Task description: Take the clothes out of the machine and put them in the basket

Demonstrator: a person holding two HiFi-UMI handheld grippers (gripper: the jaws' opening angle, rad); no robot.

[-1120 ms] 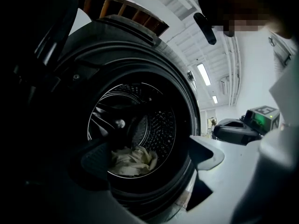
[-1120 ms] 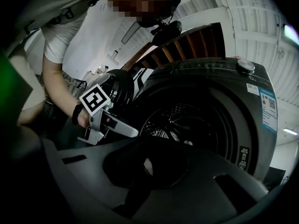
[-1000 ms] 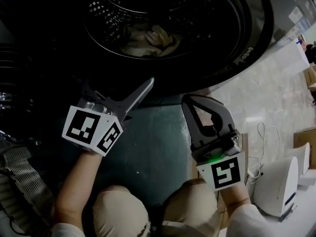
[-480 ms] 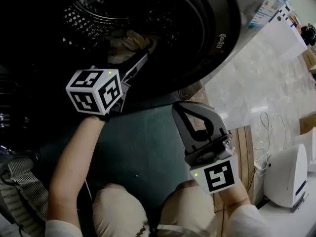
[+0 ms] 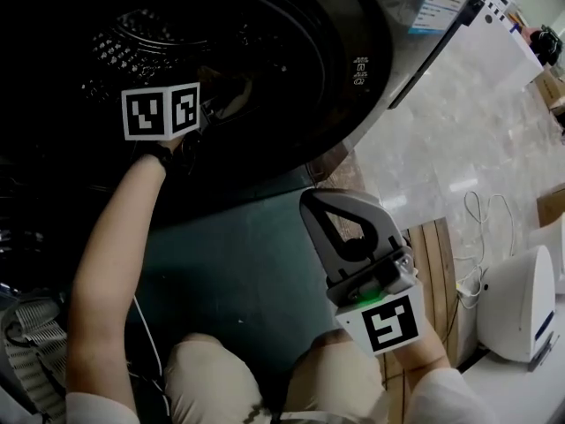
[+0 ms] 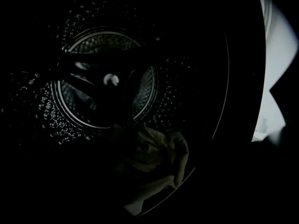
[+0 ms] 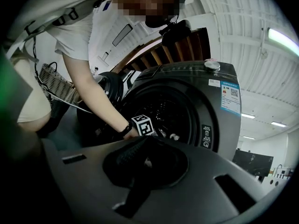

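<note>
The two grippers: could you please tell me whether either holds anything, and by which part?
The right gripper holds nothing; its jaws are together. The left gripper is inside the drum near the clothes, but its view is too dark to tell.

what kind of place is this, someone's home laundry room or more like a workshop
Probably a lab or workshop with a laundry corner rather than a home: a front-loading washing machine stands on a pale stone floor under a white ceiling with strip lights, with a mesh basket nearby.
</note>
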